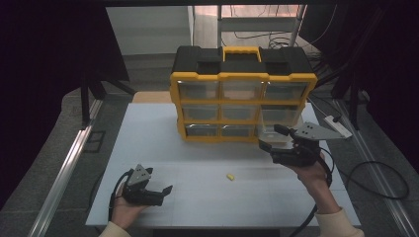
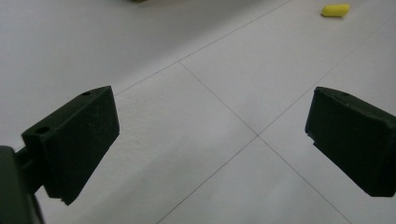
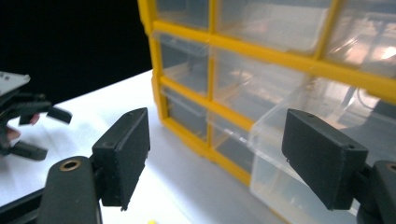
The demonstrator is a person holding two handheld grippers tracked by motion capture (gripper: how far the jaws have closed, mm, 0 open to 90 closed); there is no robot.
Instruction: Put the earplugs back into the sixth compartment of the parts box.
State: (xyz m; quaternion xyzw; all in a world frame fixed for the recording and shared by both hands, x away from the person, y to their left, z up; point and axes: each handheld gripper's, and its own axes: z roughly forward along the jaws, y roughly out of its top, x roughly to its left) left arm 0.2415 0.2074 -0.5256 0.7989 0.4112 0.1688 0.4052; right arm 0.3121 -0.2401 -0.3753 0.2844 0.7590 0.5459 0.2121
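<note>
High view: a yellow-framed organizer (image 1: 242, 98) with a black top, yellow handle and 9 clear plastic drawers in 3 rows stands at the far middle of the matte white table (image 1: 163, 148), whose surface is scored by thin grid lines. The bottom-right drawer (image 1: 272, 132) is pulled partly out — translucent, its contents cannot be made out. A small yellow pellet (image 1: 230, 176), rounded and smooth, lies on the table between the 2 hands. The right gripper (image 1: 269, 138) hangs just in front of the pulled drawer, jaws spread wide, empty; in its own view the drawer sits between and beyond the blocky black jaws. The left gripper (image 1: 165, 190) rests low near the table's front-left, jaws parted and empty — the pellet lies well beyond them.
</note>
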